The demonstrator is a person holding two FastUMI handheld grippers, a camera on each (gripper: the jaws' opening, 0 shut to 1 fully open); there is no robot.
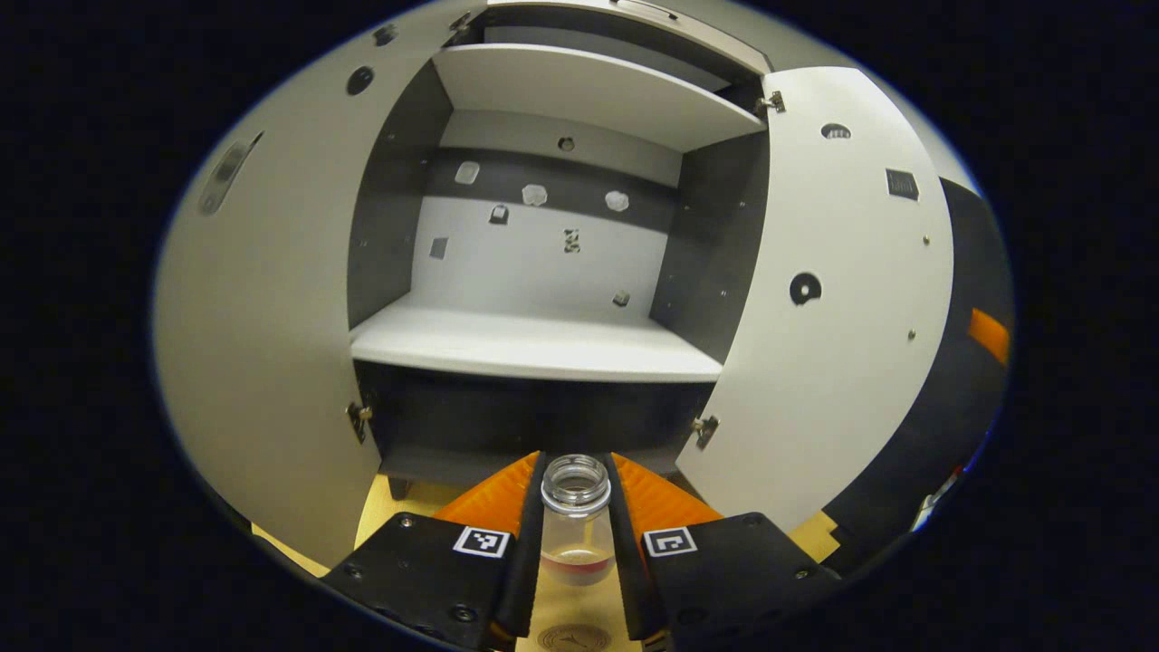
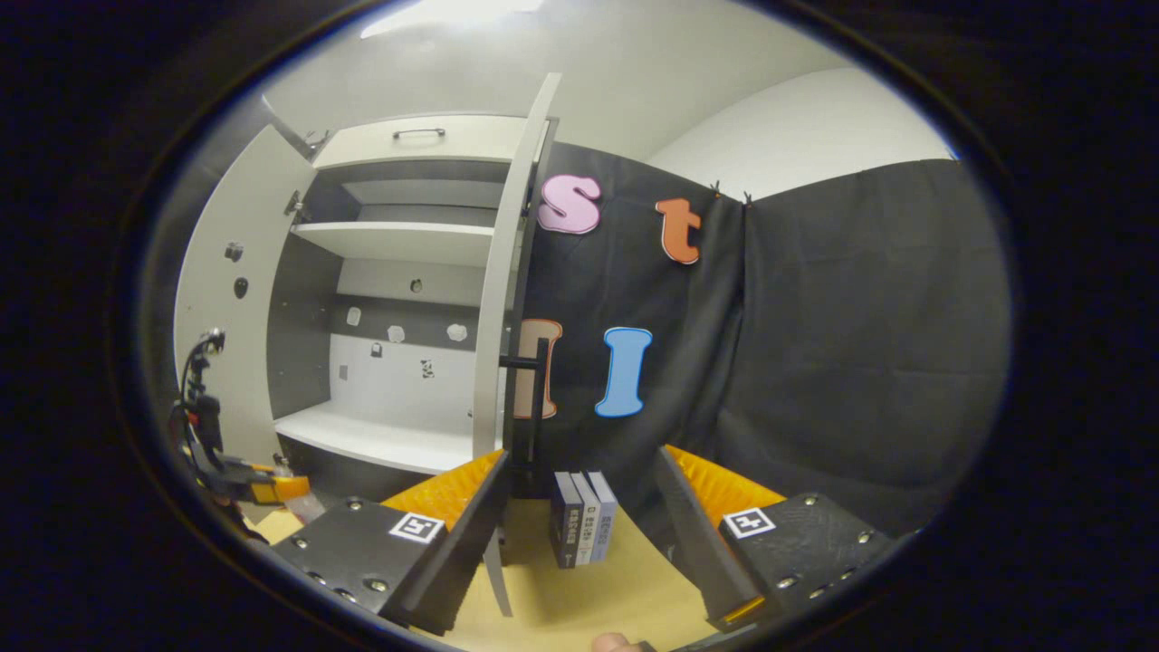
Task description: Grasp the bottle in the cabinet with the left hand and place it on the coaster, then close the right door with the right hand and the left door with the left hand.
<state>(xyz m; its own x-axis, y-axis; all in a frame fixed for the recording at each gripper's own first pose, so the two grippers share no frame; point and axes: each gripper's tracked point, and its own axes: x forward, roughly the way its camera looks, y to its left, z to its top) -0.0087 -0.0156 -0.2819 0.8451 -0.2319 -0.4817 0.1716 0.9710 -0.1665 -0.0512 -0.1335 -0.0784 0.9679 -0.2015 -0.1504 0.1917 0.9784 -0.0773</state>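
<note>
1. The bottle (image 1: 576,521), clear glass with an open mouth and a little reddish residue at its bottom, stands upright between the two fingers of the left gripper (image 1: 576,534), out of the cabinet and above the tan surface (image 1: 398,512).
2. The left jaws are narrow, one finger against each side of the bottle, so they hold it.
3. A round coaster (image 1: 574,638) shows at the near edge of the left gripper view, just below the bottle's base; whether the bottle touches it cannot be told.
4. Beyond the bottle the cabinet (image 1: 534,349) stands open, its lower shelf bare and an upper shelf above.
5. The left door (image 1: 263,308) and the right door (image 1: 838,299) both swing wide toward the viewer, flanking the bottle on either side with open room between them.
6. The right gripper (image 2: 579,543) hangs with its jaws wide apart, gripping nothing, near the right door's (image 2: 507,272) edge.
7. A few books (image 2: 582,516) stand upright on the surface past the right jaws, against the black booth wall (image 2: 815,344).
8. In the right gripper view the left gripper (image 2: 249,489) appears far left, low before the cabinet.
</note>
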